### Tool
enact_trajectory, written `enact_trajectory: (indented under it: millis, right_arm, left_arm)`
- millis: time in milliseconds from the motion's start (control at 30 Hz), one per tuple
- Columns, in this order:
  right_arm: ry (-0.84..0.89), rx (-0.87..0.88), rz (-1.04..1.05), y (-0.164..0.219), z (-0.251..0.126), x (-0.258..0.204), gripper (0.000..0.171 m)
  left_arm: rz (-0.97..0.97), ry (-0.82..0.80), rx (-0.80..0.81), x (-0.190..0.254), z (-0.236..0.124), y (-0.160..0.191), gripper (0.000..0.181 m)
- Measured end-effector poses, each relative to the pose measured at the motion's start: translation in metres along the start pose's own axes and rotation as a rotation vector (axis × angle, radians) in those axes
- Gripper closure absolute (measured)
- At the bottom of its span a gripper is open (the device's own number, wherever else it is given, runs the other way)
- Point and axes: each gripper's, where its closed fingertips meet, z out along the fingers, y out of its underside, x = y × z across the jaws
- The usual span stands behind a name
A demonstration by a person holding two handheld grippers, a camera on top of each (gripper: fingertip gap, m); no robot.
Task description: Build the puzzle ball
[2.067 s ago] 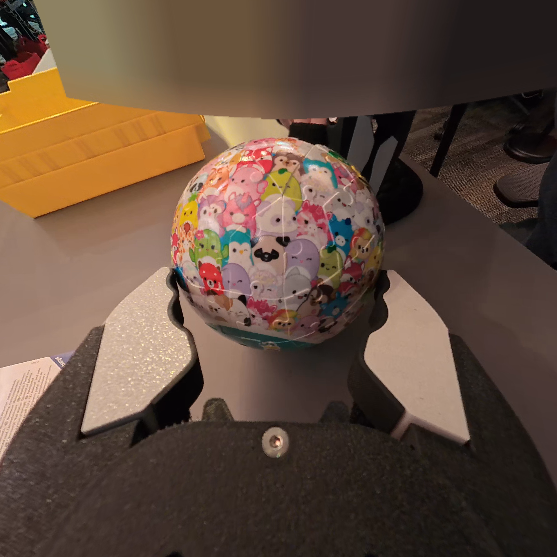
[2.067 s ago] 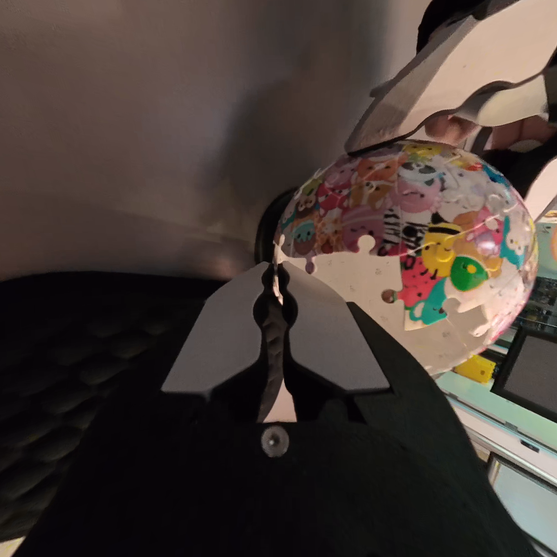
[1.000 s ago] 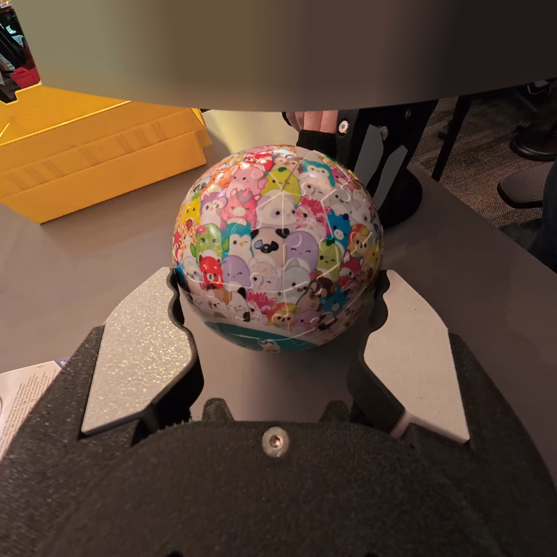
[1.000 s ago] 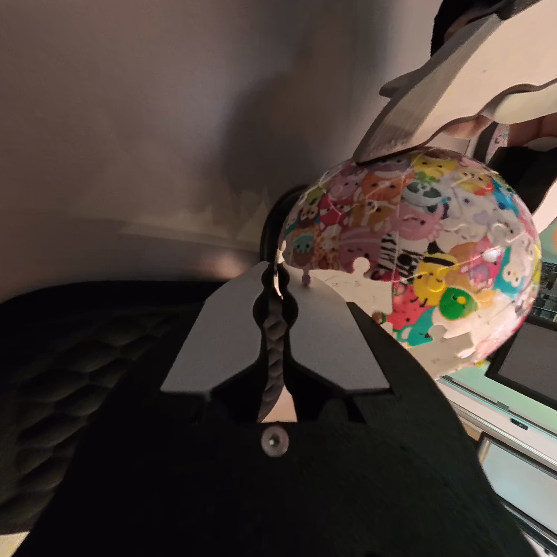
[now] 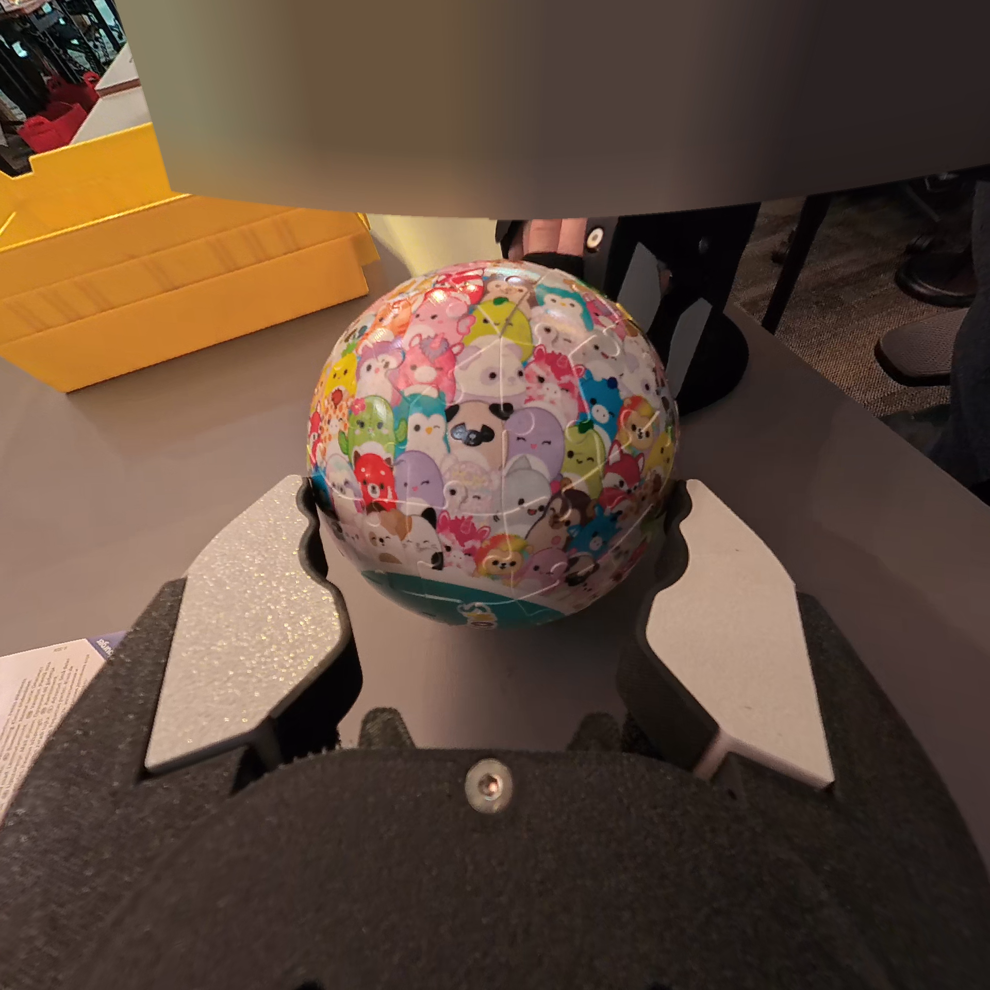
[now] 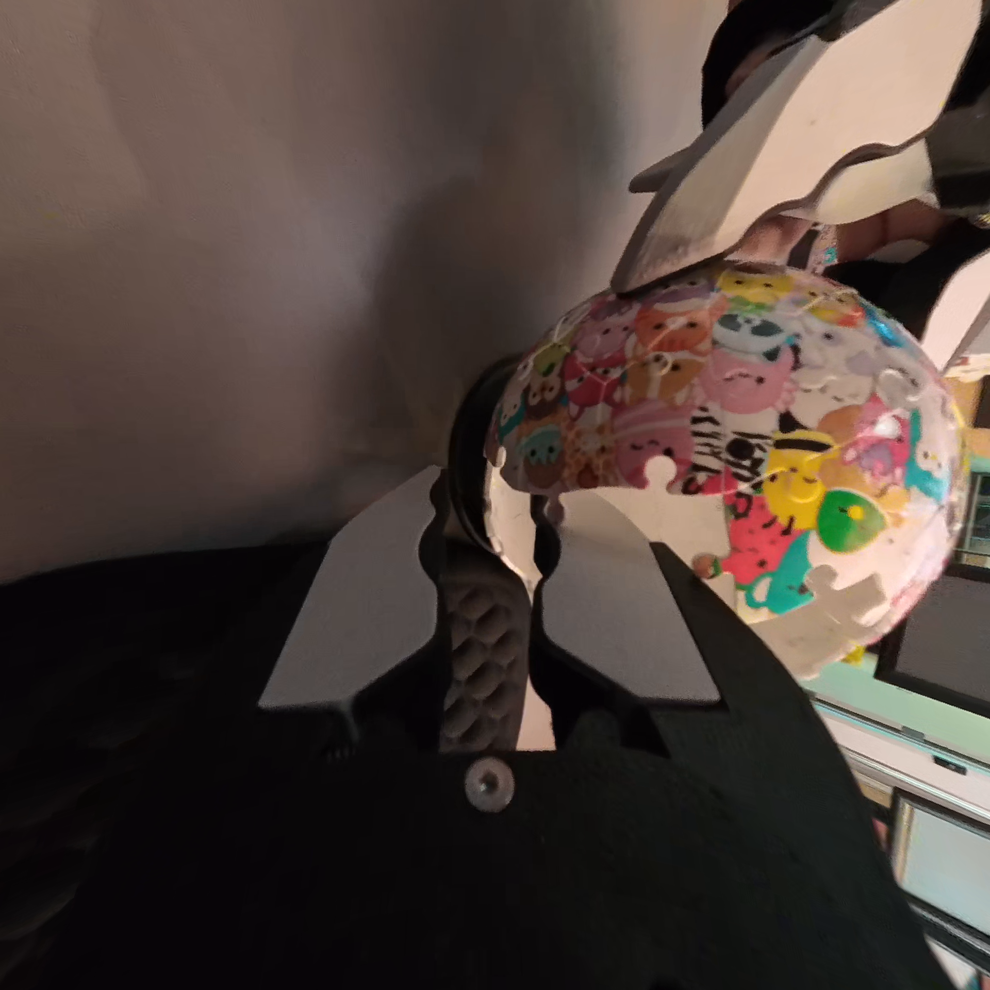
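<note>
The puzzle ball (image 5: 493, 439), covered in colourful cartoon animals with a teal patch underneath, sits between the fingers of my left gripper (image 5: 493, 493), which press on both its sides just over the grey table (image 5: 134, 482). In the right wrist view the ball (image 6: 750, 428) shows a gap of missing pieces with a white inside. My right gripper (image 6: 487, 514) is at the edge of that gap, jaws a little apart around the ball's pale rim. A left gripper finger (image 6: 750, 177) rests on the ball's top. The right gripper (image 5: 664, 300) shows behind the ball.
A yellow box (image 5: 160, 300) stands at the back left of the table. A printed leaflet (image 5: 37, 696) lies at the near left. The table's edge runs along the right, with chairs (image 5: 910, 348) and carpet beyond. A person's hand (image 5: 546, 235) shows behind the ball.
My right gripper's jaws were shut at the ball's gap edge and have now parted a little. The ball and the left gripper have barely moved.
</note>
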Motion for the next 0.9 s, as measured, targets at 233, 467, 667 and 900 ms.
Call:
enact_trajectory:
  millis: [233,467,667,900]
  right_arm:
    - [-0.047,0.037,0.072,-0.0028,0.0001,-0.0008,0.143]
    - [-0.115,0.036,0.073,-0.0043,0.0045,-0.0048,0.145]
    - [-0.151,0.022,0.085,-0.0033,0.0057,-0.0084,0.149]
    - [-0.145,0.001,0.072,-0.0026,0.0062,-0.009,0.149]
  left_arm:
    - [-0.009,0.006,0.008,0.0001,-0.0006,0.0013,0.06]
    - [-0.008,0.007,0.004,0.0004,-0.0012,0.0023,0.06]
    - [-0.009,0.009,0.009,0.0005,-0.0012,0.0024,0.06]
    - [-0.005,0.008,0.009,0.0006,-0.0012,0.0024,0.06]
